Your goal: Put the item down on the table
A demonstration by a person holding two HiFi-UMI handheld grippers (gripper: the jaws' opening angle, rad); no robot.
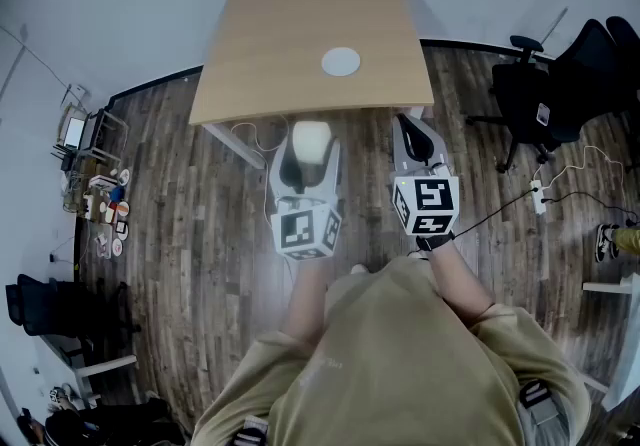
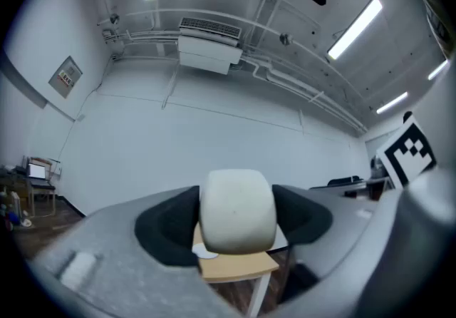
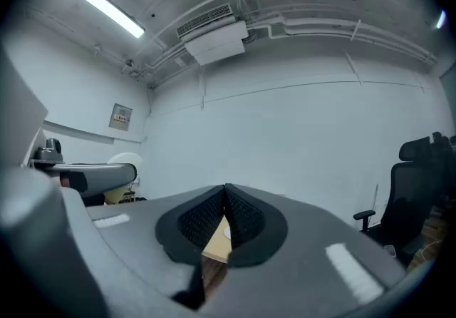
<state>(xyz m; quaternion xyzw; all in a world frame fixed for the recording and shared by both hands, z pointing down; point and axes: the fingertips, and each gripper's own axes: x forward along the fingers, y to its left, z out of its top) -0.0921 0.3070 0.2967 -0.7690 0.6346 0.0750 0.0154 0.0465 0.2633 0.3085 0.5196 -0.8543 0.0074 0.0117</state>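
A cream-white rounded block (image 2: pixel 237 211) sits clamped between the black pads of my left gripper (image 2: pixel 237 220). From the head view the same block (image 1: pixel 311 139) hangs over the floor, just short of the wooden table's (image 1: pixel 270 44) near edge, held by the left gripper (image 1: pixel 308 156). My right gripper (image 1: pixel 412 130) is beside it to the right, also just before the table edge. Its jaws (image 3: pixel 226 220) are pressed together with nothing between them. A white round disc (image 1: pixel 341 61) lies on the table top.
A black office chair (image 1: pixel 545 94) stands to the right of the table. A power strip and cables (image 1: pixel 545 196) lie on the wood floor at right. Shelves with clutter (image 1: pixel 98 199) line the left wall.
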